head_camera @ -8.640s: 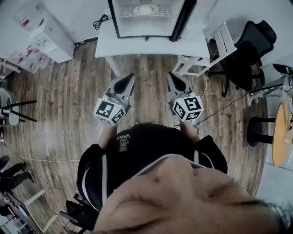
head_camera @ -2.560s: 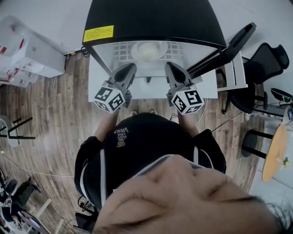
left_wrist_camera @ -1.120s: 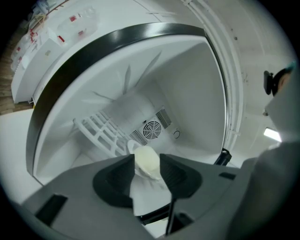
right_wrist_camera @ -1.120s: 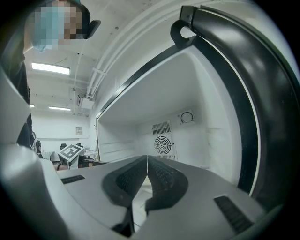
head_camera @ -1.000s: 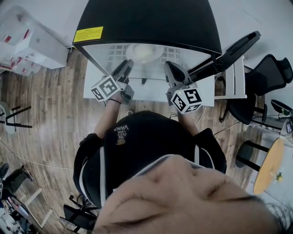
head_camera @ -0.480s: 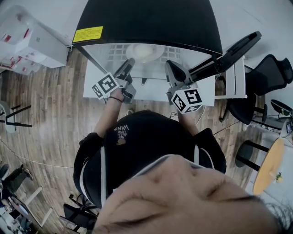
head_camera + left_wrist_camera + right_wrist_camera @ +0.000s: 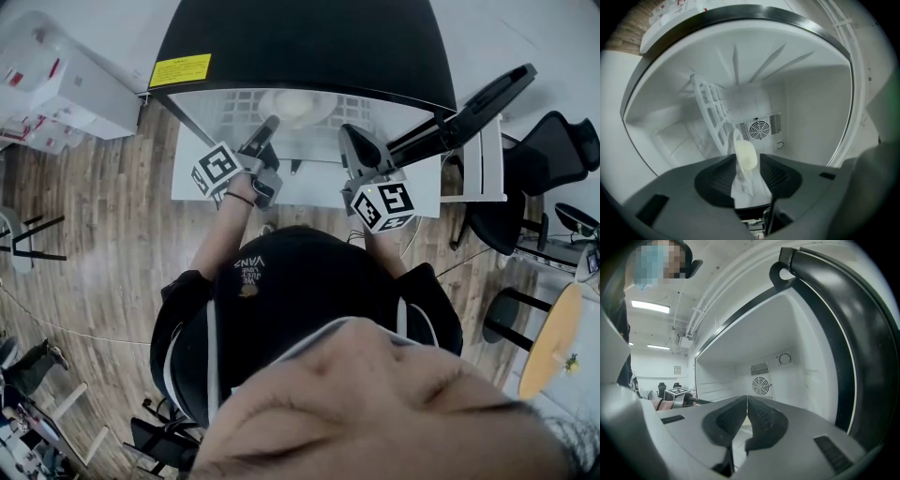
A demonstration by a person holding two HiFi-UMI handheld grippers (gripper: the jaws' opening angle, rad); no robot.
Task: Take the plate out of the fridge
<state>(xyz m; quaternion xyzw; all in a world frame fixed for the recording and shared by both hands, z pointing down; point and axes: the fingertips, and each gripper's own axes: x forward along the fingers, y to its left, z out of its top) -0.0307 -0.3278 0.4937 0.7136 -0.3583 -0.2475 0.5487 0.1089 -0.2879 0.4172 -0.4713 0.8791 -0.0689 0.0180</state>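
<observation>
While checking print, could not read yellow label (image 7: 182, 69) on black fridge (image 7: 309, 37); read "VANS" on dark shirt (image 7: 251, 266). Saw plate (image 7: 298, 105) in head view lying flat, face up, on wire shelf (image 7: 236, 103) inside fridge. Saw it edge-on in left gripper view, running top to bottom of frame beside steeply tilted shelf. Found left gripper (image 7: 271, 125) released, jaws apart with plate rim in line with gap, touch unclear. Caught fan grille (image 7: 760, 129) and dial (image 7: 780, 145) in gripper views only. Got plate in head and left gripper views only. Found right gripper (image 7: 349, 134) clenched on nothing.
</observation>
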